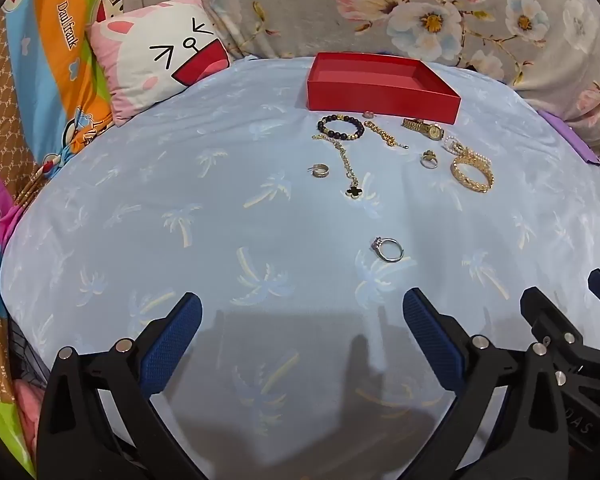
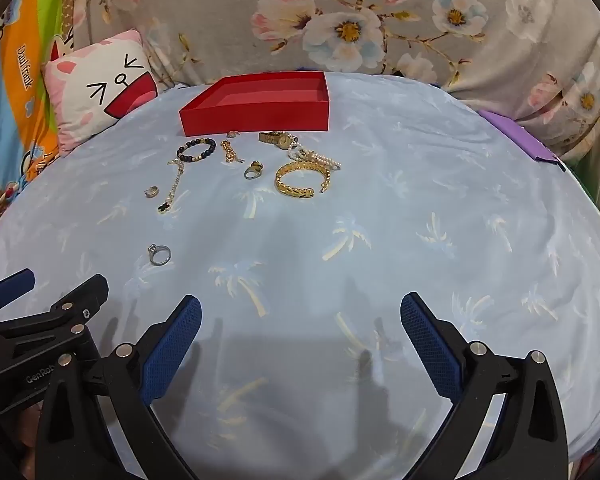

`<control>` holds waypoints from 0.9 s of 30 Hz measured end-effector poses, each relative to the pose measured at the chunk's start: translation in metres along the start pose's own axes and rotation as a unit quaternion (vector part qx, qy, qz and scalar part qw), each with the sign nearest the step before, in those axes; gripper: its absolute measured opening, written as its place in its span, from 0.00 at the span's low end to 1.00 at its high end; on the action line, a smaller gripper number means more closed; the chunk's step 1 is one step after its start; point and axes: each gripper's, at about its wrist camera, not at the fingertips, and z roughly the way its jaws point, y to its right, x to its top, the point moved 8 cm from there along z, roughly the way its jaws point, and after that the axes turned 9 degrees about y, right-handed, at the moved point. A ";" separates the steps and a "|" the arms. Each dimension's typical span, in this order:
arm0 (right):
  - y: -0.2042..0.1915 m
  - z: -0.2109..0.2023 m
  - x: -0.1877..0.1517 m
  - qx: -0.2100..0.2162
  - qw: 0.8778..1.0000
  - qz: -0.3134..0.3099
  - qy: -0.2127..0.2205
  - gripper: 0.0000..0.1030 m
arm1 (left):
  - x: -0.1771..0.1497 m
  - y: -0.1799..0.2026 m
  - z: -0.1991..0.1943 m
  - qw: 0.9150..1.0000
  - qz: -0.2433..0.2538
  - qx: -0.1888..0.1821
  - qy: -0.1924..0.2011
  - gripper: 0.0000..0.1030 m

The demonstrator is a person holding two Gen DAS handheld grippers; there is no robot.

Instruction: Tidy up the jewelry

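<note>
A pale blue cloth with palm trees (image 1: 148, 184) covers the surface, and a cat-face pillow (image 1: 160, 54) leans at its 10 o'clock edge against striped cartoon bedding (image 1: 48, 60) and a floral sheet (image 1: 380, 4). In the left wrist view the left gripper (image 1: 302, 326) hovers at 6 o'clock with its blue-padded fingers (image 1: 172, 344) spread wide and nothing between them; the right gripper's black frame pokes in at 4 o'clock. Going left to right across the jewelry: a small wide gold ring (image 1: 320, 170) lies at about 11 o'clock of the cluster, just beside a gold chain with a black clover pendant (image 1: 354, 191) that runs up toward a dark beaded bracelet (image 1: 340, 124). A short gold link chain (image 1: 384, 133) lies to the right of the beads, a tiny round piece (image 1: 368, 114) touches the front wall of the red box (image 1: 380, 96), and a gold watch (image 1: 424, 127) sits near the box's right corner. Below it lie a chunky ring (image 1: 428, 159), a pearl strand (image 1: 456, 146) and a braided gold bangle (image 1: 472, 174), the pearls overlapping the bangle's far edge. A silver ring with a stone (image 1: 388, 249) lies alone, well apart at 6 o'clock of the group and nearest the left gripper. The box, open and upright, stands at 12 o'clock. In the right wrist view the right gripper (image 2: 300, 326) also hovers at 6 o'clock, fingers (image 2: 430, 344) parted and holding nothing, the silver ring at its 10 o'clock.
</note>
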 end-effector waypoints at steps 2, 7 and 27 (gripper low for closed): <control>-0.001 0.001 0.000 0.002 1.000 0.001 -0.003 0.95 | 0.000 0.000 0.000 1.000 -0.001 0.002 0.000 0.95; -0.002 0.002 0.000 0.003 1.000 0.001 -0.003 0.95 | 0.000 0.002 0.002 1.000 0.003 0.006 -0.001 0.95; -0.006 0.009 -0.001 0.000 1.000 -0.004 -0.008 0.95 | -0.001 -0.006 0.009 1.000 0.001 0.015 -0.002 0.95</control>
